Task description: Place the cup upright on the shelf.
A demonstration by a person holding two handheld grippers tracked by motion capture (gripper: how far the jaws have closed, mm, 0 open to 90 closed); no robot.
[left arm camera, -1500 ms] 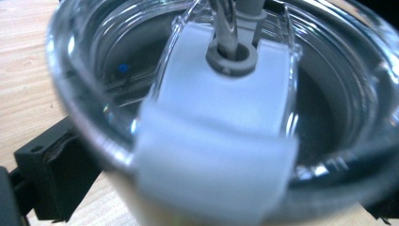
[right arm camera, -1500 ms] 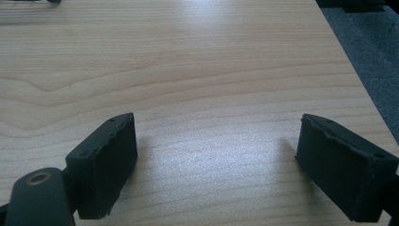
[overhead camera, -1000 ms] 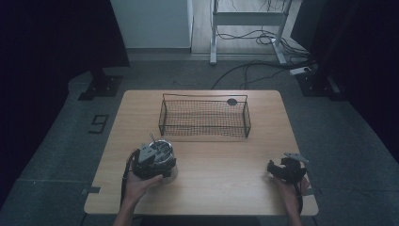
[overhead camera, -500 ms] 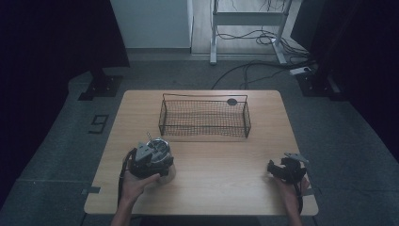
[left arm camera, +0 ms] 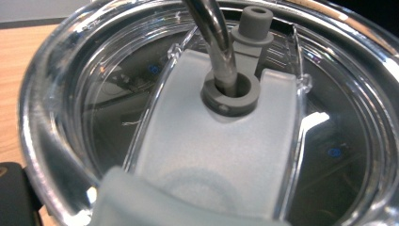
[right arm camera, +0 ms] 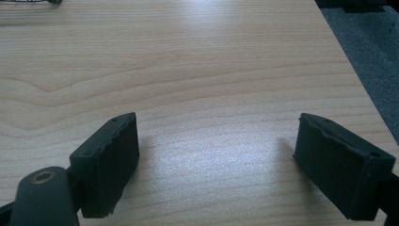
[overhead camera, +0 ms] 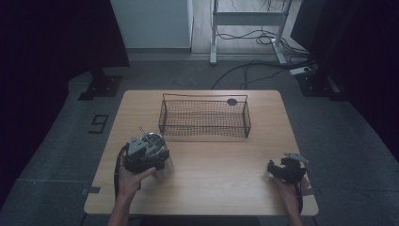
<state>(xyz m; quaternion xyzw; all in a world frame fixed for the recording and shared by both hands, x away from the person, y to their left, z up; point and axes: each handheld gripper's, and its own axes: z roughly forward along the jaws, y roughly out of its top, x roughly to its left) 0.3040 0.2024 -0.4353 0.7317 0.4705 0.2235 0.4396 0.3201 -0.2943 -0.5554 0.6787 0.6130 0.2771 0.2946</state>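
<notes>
Near table edge, tumbler (overhead camera: 153, 141) shifted slightly.

A wire basket (overhead camera: 204, 118) is sitting toward the far middle of the bench (overhead camera: 216, 188). A lidded cup (overhead camera: 153, 140) with a straw (overhead camera: 141, 131) is standing near the basket's front left corner, just ahead of the left hand-held gripper (overhead camera: 143, 155). The right hand-held gripper (overhead camera: 284, 168) is lying well apart, at the near right.

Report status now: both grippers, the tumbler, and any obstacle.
Left gripper at tumbler, grip unclear. Right gripper open, empty. Wire basket beyond the tumbler; nothing between.
</notes>
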